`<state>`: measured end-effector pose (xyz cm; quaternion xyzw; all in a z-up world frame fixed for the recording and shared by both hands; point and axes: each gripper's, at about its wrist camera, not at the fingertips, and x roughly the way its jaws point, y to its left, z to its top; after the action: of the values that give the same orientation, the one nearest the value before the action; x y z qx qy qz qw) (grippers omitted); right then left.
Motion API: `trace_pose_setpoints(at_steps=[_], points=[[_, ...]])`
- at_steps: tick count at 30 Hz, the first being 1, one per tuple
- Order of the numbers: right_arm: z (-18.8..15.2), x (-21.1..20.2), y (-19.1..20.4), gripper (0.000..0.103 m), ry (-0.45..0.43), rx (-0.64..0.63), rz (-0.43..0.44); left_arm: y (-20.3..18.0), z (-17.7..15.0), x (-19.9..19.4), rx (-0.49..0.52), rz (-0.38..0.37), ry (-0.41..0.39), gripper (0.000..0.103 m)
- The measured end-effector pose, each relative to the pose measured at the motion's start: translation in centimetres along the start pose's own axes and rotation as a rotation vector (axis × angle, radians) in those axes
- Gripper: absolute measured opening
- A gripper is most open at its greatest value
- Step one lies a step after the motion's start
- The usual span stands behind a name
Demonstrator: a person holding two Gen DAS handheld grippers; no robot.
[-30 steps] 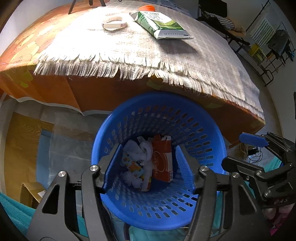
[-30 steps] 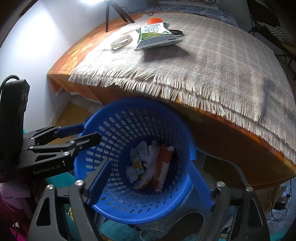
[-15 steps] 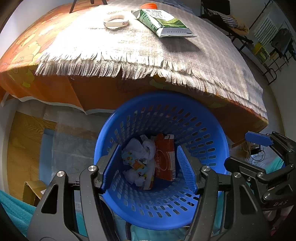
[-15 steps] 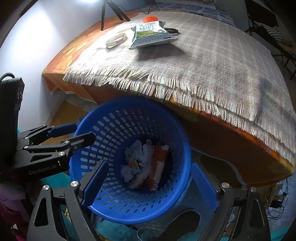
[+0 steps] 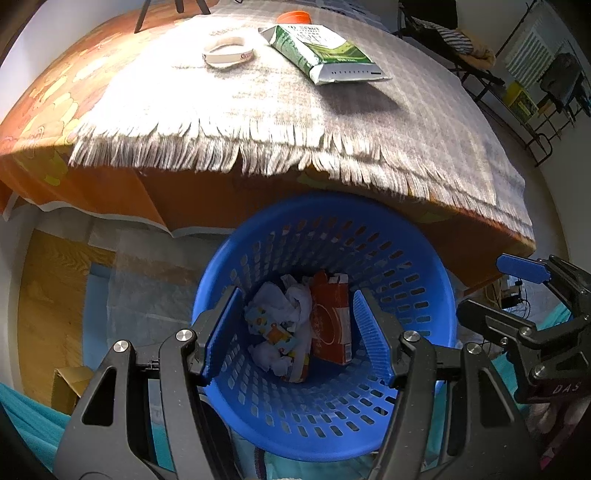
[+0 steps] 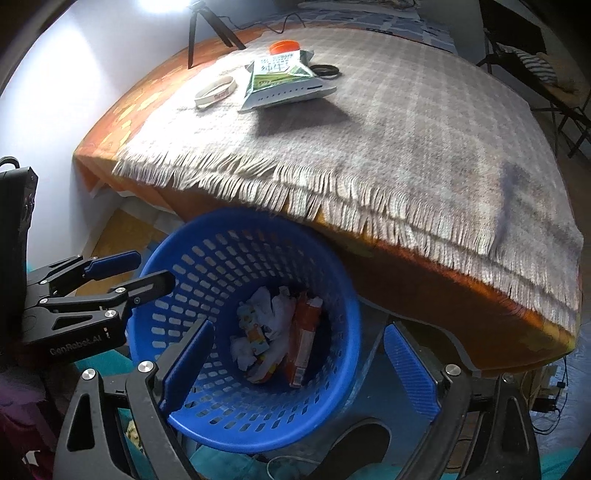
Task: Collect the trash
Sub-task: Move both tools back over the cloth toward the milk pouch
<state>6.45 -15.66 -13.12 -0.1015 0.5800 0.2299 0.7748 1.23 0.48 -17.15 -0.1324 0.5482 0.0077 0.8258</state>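
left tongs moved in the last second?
Yes. In the left wrist view the green carton and blue basket both slid downward, so the left tongs tilted or advanced toward the table.

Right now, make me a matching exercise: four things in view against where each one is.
Things:
1. green carton
2. red carton
3. white wristband
4. left claw

Places:
A. inside the blue basket
B. open above the basket's mouth
C. flat on the grey cloth, beside the orange lid
D. on the cloth, towards the tripod

Pairs: 1-C, 2-A, 3-D, 4-B
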Motion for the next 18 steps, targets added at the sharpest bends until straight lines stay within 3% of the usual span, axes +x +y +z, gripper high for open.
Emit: trace_pose_setpoints(at_steps=[18], points=[[5.4, -2.3, -0.4, 0.095, -0.134, -0.016, -0.004, 2.3, 6.5, -2.1, -0.009, 0.014, -0.079, 0.064]])
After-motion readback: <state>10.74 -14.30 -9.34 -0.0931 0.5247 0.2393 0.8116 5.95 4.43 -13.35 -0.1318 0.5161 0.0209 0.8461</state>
